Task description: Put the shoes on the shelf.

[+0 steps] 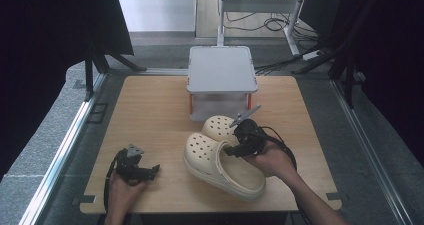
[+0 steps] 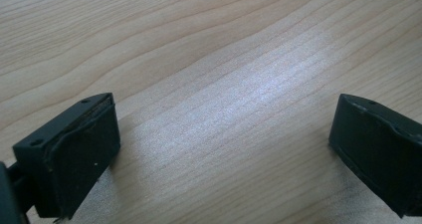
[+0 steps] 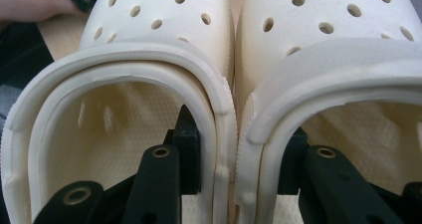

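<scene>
Two cream clogs with holes lie side by side near the middle of the wooden table (image 1: 150,110), the nearer clog (image 1: 220,167) slightly lifted and the farther clog (image 1: 219,126) behind it. My right gripper (image 1: 240,145) is shut on both. In the right gripper view one jaw reaches inside the left clog (image 3: 149,15) and the other inside the right clog (image 3: 323,15). The right gripper (image 3: 241,154) pinches their touching side walls together. My left gripper (image 1: 150,171) rests low at the table's front left, open, and holds nothing over bare wood (image 2: 224,139).
A grey box-like stand (image 1: 221,67) with a flat top sits at the table's far edge, just behind the clogs. Black curtains hang to the left and right. A metal frame and cables stand on the floor beyond the table.
</scene>
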